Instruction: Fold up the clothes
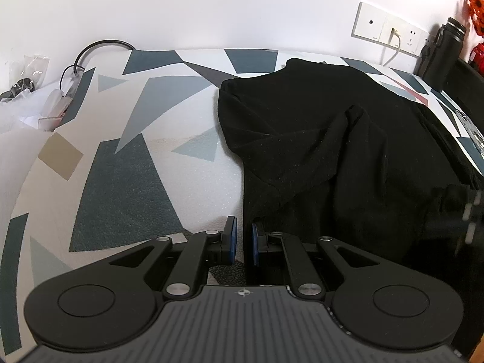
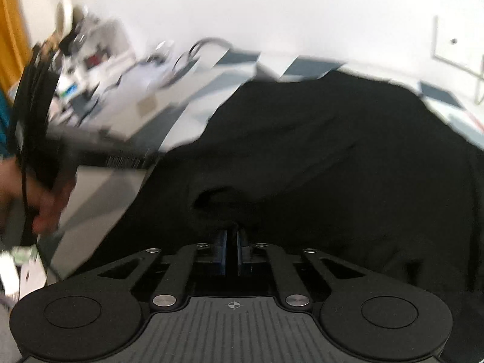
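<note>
Both point steeply downward: the left gripper [image 1: 243, 239] with its jaws nearly together, the right gripper [image 2: 232, 249] pinched closed on black cloth.

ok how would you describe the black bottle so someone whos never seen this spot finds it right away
Start at the white wall behind the table with the geometric grey and blue cloth. Follow it right, past the black garment, to the white socket panel. The black bottle stands upright just right of that panel; it is the only tall dark cylinder there, with orange flowers above it.
</note>
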The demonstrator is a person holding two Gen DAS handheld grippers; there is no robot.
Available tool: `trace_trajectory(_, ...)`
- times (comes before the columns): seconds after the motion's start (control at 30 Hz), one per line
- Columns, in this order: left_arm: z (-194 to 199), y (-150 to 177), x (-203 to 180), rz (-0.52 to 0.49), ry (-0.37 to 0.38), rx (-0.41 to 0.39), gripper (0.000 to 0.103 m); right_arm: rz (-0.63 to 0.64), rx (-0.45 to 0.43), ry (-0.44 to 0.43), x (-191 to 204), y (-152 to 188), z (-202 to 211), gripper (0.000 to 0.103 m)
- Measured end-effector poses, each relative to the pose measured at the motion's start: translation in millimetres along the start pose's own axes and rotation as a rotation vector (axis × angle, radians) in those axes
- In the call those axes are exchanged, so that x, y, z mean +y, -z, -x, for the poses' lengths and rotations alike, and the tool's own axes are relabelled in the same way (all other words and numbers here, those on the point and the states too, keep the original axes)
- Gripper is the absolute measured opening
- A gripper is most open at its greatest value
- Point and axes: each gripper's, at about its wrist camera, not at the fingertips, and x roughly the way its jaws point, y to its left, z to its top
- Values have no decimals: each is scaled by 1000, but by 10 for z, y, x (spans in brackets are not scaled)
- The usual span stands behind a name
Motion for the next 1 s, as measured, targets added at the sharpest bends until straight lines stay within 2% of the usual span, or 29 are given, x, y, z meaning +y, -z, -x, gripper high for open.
trace_trajectory(0.17,5,8,1,6,1,-6,12,-106,-155,225,-527,-372,249,4)
trace_trajectory(0.3,6,6,-1,10,-1,-6,12,-268,-204,372,-1062,-538,341,4)
trace_trajectory(0.47,8,-10,54,42,3,5,12,-585,-179,476,-1735,-343,299,4)
trace_trajectory(0.6,10,-27,132,95,1,14,12,-800,-230,535,-2027,40,410,4)
trace_trajectory(0.67,20,-34,168,123,-21,17,14,-899,-274,543,-2139,225,488,4)
trace_trajectory(0.73,36,-26,177,120,-45,7,23,-986,-319,518,-2222,380,555,5)
trace_trajectory(0.8,59,-13,166,100,-85,-6,41,-1057,-357,489,-2238,472,606,8)
trace_trajectory(0.83,70,-9,155,90,-101,-12,43,-1086,-365,479,-2263,498,620,11)
trace_trajectory(0.9,92,-21,129,80,-93,-28,43,-1135,-372,459,-2318,525,650,26)
trace_trajectory(1.0,91,-76,-28,-6,-115,-50,43,-1145,-392,408,-2344,500,700,26)
